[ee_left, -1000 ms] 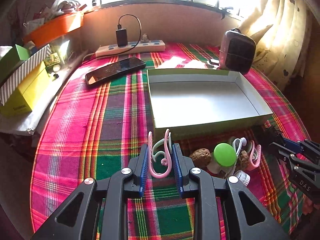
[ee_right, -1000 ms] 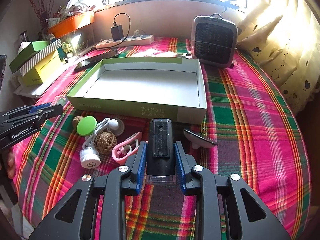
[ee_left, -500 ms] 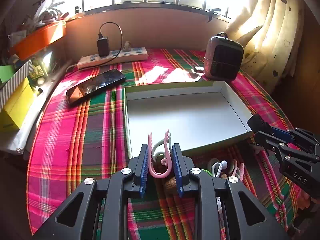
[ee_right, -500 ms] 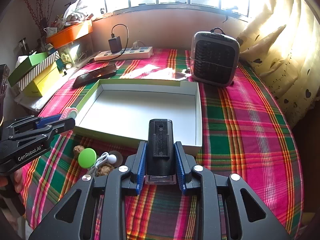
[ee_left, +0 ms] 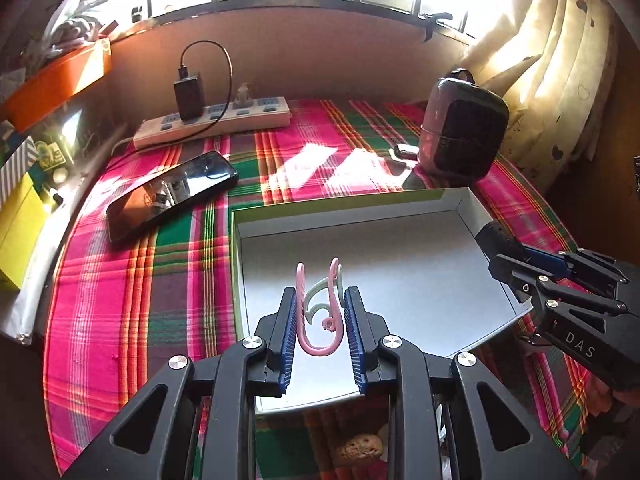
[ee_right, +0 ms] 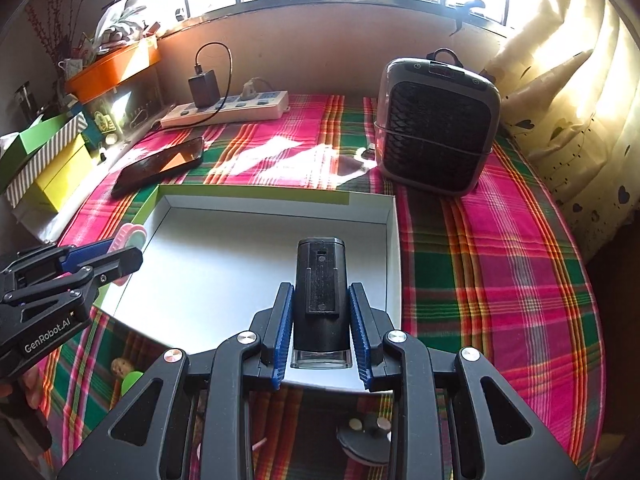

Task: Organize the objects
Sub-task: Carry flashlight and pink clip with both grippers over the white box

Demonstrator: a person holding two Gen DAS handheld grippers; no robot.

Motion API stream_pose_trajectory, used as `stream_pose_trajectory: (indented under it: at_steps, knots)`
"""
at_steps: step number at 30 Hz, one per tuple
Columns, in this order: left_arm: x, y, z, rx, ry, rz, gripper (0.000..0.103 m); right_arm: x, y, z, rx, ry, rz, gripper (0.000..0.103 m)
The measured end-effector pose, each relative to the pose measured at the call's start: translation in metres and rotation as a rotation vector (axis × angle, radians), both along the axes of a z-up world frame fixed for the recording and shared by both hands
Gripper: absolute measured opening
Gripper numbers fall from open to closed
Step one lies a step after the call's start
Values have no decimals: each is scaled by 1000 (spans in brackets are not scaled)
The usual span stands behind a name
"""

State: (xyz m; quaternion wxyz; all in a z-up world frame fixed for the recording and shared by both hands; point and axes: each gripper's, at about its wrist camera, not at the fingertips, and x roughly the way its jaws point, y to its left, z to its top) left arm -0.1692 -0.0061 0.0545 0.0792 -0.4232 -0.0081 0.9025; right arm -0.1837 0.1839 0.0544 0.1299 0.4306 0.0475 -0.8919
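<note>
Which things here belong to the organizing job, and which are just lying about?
Job:
- pink clip in left gripper
- black device in right gripper
- open box, where both hang
- walnut on the cloth in front of it

Lying about:
- phone
- power strip
- heater
- orange tray

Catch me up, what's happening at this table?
A person is tidying small items into the shallow white box. The left gripper is shut on pink and white clips; the right gripper is shut on a black device. Both are held over the box, which has nothing in it yet.
</note>
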Motion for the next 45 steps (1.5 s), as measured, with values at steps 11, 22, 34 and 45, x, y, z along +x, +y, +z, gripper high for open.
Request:
stream_pose_trajectory:
  at_steps: [11, 22, 34, 45]
  knots:
    - [-38, -2, -18, -7, -35, 21, 21, -38, -4, -16, 14, -36, 1, 28]
    - [-56, -1, -35, -34, -72, 31, 22, -52, -8, -28, 30, -56, 6, 28]
    - [-60, 2, -41, -56, -69, 28, 22, -57, -10, -36, 49, -64, 4, 28]
    - [-61, 1, -40, -57, -72, 30, 22, -60, -13, -38, 67, -77, 0, 29]
